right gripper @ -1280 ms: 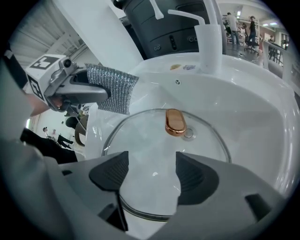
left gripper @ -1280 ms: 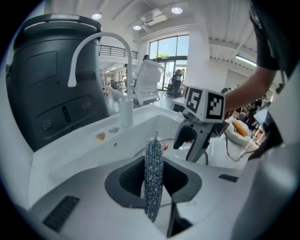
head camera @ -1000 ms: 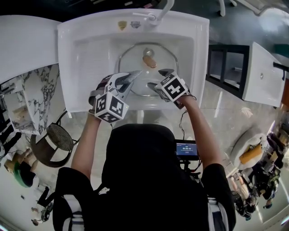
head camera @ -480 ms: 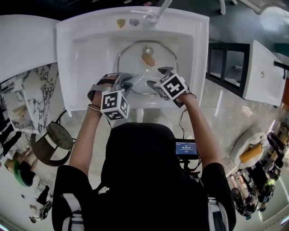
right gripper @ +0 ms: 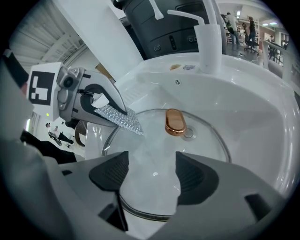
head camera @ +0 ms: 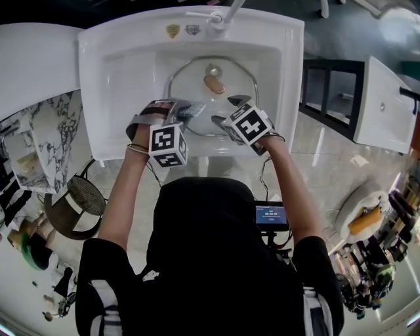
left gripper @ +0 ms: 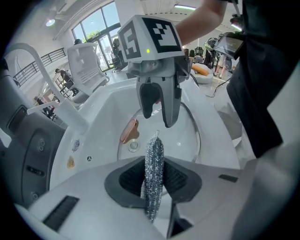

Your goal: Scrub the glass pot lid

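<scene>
Clear glass lid (right gripper: 208, 140), shiny coppery knob (right gripper: 175, 122), glittery scrubber (left gripper: 153, 164), glossy sink (right gripper: 255, 105)

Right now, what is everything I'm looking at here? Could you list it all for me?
sink: one, white, in front of the person.
faucet: one, white, at the sink's far rim.
glass pot lid: one, clear with a metal rim, lying in the sink.
lid handle: one, copper-coloured, at the lid's middle.
scrubbing pad: one, silvery, over the lid's edge.
left gripper: one, grey, shut on the scrubbing pad.
right gripper: one, grey, jaws apart over the lid, nothing between them.
</scene>
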Demonstrator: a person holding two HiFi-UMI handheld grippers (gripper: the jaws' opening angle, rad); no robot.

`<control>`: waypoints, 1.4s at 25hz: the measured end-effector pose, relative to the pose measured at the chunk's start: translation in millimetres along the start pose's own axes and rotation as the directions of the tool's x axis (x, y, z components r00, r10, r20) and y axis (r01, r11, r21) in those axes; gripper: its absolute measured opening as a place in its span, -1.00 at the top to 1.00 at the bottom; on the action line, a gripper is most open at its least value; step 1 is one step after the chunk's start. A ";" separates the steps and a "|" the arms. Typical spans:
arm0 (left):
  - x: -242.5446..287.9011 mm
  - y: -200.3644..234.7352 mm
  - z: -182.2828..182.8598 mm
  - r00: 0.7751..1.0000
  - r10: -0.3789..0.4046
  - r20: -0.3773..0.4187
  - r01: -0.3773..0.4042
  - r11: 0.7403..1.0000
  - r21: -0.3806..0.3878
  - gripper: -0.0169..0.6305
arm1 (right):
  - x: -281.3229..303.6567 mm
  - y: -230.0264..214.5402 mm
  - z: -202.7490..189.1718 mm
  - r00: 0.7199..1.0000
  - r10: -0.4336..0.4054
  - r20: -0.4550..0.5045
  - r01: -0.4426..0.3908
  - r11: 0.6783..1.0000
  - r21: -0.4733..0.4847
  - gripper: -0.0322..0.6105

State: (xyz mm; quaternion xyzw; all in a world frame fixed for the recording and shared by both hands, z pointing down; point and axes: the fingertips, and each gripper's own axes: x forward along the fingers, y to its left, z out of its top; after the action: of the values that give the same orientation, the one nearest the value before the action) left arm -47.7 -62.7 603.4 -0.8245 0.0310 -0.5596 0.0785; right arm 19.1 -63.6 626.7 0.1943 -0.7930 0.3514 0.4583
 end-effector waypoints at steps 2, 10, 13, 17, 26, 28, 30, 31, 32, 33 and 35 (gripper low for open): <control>2.9 3.5 -0.7 1.000 -0.002 -0.012 0.002 1.000 0.015 0.71 | 0.1 0.1 0.4 1.000 0.001 0.003 -0.001 1.000 0.000 -0.03; 14.3 19.6 -5.4 1.000 0.002 -0.024 -0.002 1.000 0.022 0.71 | -1.1 1.3 1.1 1.000 0.003 0.009 -0.003 1.000 0.001 -0.03; 18.4 26.1 -9.4 1.000 0.004 -0.027 -0.004 1.000 0.009 0.71 | -1.6 2.5 2.3 1.000 0.006 0.013 -0.006 1.000 0.010 -0.03; 24.5 32.1 -13.3 0.999 0.005 -0.033 -0.004 1.000 0.005 0.71 | -0.8 2.1 1.6 1.000 0.009 0.011 -0.009 1.000 0.010 -0.03; 36.7 46.2 -20.6 0.998 0.017 -0.057 -0.017 1.000 0.005 0.71 | -0.3 0.2 0.9 1.000 0.002 0.012 -0.002 1.000 0.006 -0.03; 39.5 48.6 -21.5 0.998 0.026 -0.058 -0.026 1.000 0.000 0.71 | -0.1 -0.5 0.9 1.000 0.002 0.010 -0.002 1.000 0.001 -0.03; 42.1 50.5 -22.3 0.998 0.035 -0.057 -0.036 0.999 -0.006 0.71 | -0.5 -0.3 1.0 1.000 0.002 0.011 -0.002 1.000 0.001 -0.03; 43.1 51.2 -22.6 0.998 0.038 -0.057 -0.039 0.999 -0.010 0.71 | -1.0 0.2 1.1 1.000 0.002 0.012 -0.002 1.000 0.004 -0.03; 43.8 51.8 -22.8 0.998 0.040 -0.057 -0.041 0.999 -0.013 0.71 | -1.2 0.5 1.3 1.000 0.001 0.012 -0.001 1.000 0.005 -0.03; 44.3 52.2 -22.9 0.998 0.041 -0.057 -0.041 0.999 -0.014 0.71 | -1.1 0.4 1.2 1.000 0.000 0.011 0.000 1.000 0.005 -0.03; 44.4 52.2 -22.9 0.998 0.040 -0.058 -0.041 0.999 -0.014 0.71 | -0.7 0.1 1.1 1.000 0.000 0.007 0.000 1.000 0.003 -0.03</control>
State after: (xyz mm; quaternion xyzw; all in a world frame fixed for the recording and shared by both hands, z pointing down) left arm -50.5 -122.4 643.9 -0.8078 0.0540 -0.5812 0.0827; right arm 18.8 -64.4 625.7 0.1965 -0.7940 0.3519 0.4551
